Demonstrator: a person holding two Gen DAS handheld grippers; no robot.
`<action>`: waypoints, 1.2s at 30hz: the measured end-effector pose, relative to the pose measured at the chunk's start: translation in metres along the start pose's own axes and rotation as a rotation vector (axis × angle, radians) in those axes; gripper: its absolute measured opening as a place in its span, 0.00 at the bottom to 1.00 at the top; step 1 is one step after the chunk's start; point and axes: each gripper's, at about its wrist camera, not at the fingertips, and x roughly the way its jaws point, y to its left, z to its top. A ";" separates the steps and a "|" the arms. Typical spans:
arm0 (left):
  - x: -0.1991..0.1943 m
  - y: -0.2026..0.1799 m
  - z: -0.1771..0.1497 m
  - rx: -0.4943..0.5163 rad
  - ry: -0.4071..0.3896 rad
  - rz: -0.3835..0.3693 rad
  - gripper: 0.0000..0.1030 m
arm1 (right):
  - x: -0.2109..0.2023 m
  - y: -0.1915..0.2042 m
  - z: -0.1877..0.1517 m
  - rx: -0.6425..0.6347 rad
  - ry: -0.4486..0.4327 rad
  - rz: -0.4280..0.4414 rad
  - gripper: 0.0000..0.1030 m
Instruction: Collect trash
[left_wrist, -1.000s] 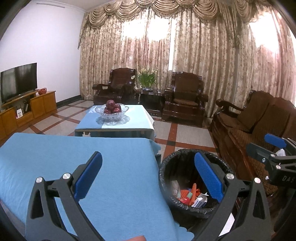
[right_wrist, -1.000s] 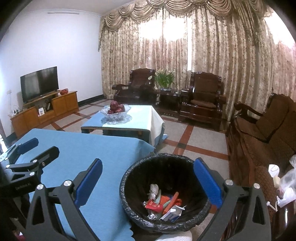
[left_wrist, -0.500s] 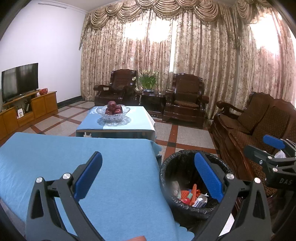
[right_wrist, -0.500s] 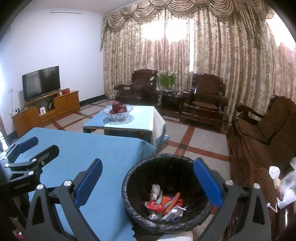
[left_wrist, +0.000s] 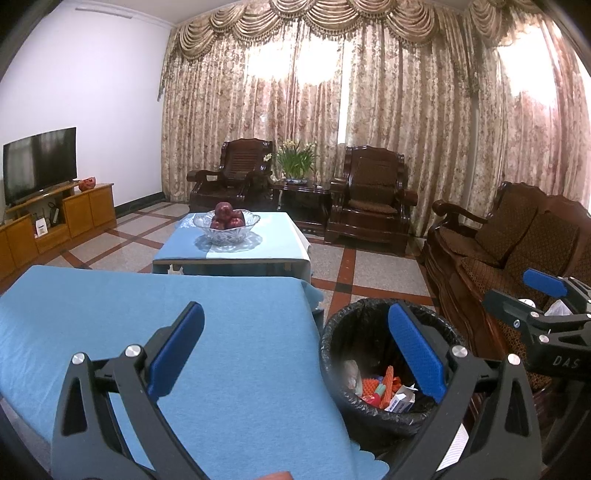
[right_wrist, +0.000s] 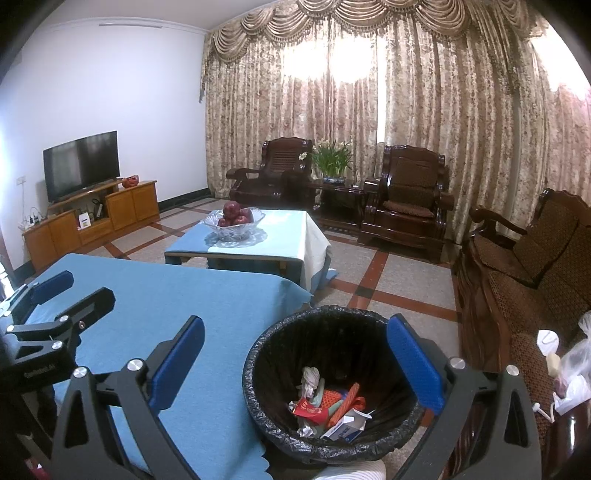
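Observation:
A black-lined trash bin (left_wrist: 332, 339) (right_wrist: 332, 343) stands on the floor by the right end of the near table's blue cloth (left_wrist: 221, 332) (right_wrist: 166, 306). Several pieces of trash (left_wrist: 384, 393) (right_wrist: 332, 406) lie in it: red and orange wrappers, crumpled paper, a small white box. My left gripper (left_wrist: 295, 347) is open and empty, held above the cloth's right end and the bin. My right gripper (right_wrist: 295, 354) is open and empty, over the bin. Each gripper shows in the other's view, the right (left_wrist: 539, 306) and the left (right_wrist: 59, 302).
A coffee table (left_wrist: 258, 251) with a glass bowl of red apples (left_wrist: 226, 223) stands beyond. A dark wooden sofa (left_wrist: 517, 251) with plastic bags (right_wrist: 572, 369) is on the right, two armchairs (left_wrist: 373, 192) and a plant at the back, a TV cabinet (left_wrist: 55, 221) on the left.
Both cameras have tilted up and back a little, so the room sits slightly lower in view. Both grippers stay open and empty.

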 end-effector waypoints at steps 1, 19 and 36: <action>-0.001 0.001 0.001 0.000 0.000 0.000 0.94 | 0.000 0.000 0.000 -0.001 0.000 0.000 0.94; -0.003 0.000 0.000 0.002 0.000 0.002 0.94 | 0.001 0.001 0.001 -0.001 0.000 -0.001 0.94; -0.003 0.001 0.001 0.003 0.000 0.001 0.94 | 0.000 0.001 0.001 0.000 0.000 0.000 0.94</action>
